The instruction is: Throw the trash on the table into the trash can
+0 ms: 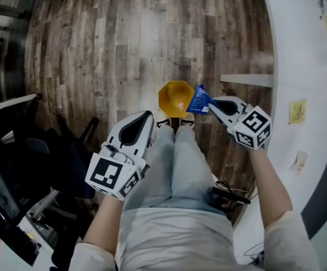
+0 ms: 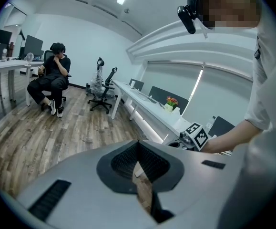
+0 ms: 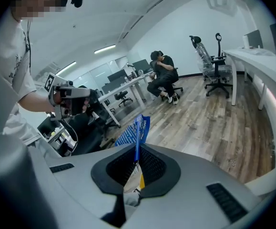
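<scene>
While the right gripper (image 1: pixel 211 107) squeezes its two jaws tight on the blue wrapper (image 1: pixel 199 100), the wrapper sticks straight out past the tips. Its long side points ahead and down, toward the orange trash can (image 1: pixel 176 97). From above, the wrapper's far end sits at the can's right rim. The can stands on the wood floor (image 1: pixel 112 49), just in front of the person's shoes (image 1: pixel 174 123), with its mouth facing up. A white table (image 1: pixel 304 66) curves along the right. The left gripper (image 1: pixel 146 120) has its jaws together with nothing seen between them. Both arms reach forward and down, one on each side of the legs.
</scene>
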Demonstrator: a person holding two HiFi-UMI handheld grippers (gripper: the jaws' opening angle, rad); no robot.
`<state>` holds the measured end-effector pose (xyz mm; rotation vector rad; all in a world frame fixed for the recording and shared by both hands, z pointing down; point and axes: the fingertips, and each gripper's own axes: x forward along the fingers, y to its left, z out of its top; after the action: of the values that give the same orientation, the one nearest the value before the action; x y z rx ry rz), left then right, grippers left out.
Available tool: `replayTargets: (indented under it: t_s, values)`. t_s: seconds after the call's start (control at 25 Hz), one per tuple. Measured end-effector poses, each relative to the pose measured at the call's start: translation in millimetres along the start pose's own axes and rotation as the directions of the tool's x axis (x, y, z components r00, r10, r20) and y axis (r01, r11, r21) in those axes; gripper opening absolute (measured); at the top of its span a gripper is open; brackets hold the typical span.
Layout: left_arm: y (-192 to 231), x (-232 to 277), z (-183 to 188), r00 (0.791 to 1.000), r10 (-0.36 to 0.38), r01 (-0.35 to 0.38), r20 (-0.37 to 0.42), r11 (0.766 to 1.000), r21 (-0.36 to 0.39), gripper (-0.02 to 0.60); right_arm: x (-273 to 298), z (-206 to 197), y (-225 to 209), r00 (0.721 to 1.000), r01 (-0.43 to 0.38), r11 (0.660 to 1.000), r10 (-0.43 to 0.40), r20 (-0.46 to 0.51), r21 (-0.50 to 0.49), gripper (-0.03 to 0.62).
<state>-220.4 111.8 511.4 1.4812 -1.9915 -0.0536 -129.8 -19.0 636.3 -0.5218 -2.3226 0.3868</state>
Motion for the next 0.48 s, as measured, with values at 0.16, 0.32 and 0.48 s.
replayTargets:
  t_s: [0.16, 0.32, 0.48]
  values:
    - [13.4, 17.1, -28.4, 1.0, 0.006, -0.006, 0.0, 1.0, -0.002, 0.0, 23.8, -29.1, -10.4, 1.0, 0.009, 0.999, -0.009, -0.005, 0.031, 0.037]
    - [29.2, 36.3, -59.1, 1.0, 0.011, -0.011, 0.003, 1.0, -0.003, 0.0, 55.8, -60.9, -20.3, 0.999, 0.016, 0.998, -0.015, -0.031, 0.058, 0.037]
    - [51.3, 58.9, -94.5, 0.999, 0.033, -0.033, -0.001, 0.999, -0.01, 0.0, 89.2, -100.0, -38.4, 0.998, 0.032, 0.998, -0.028, -0.055, 0.063, 0.037]
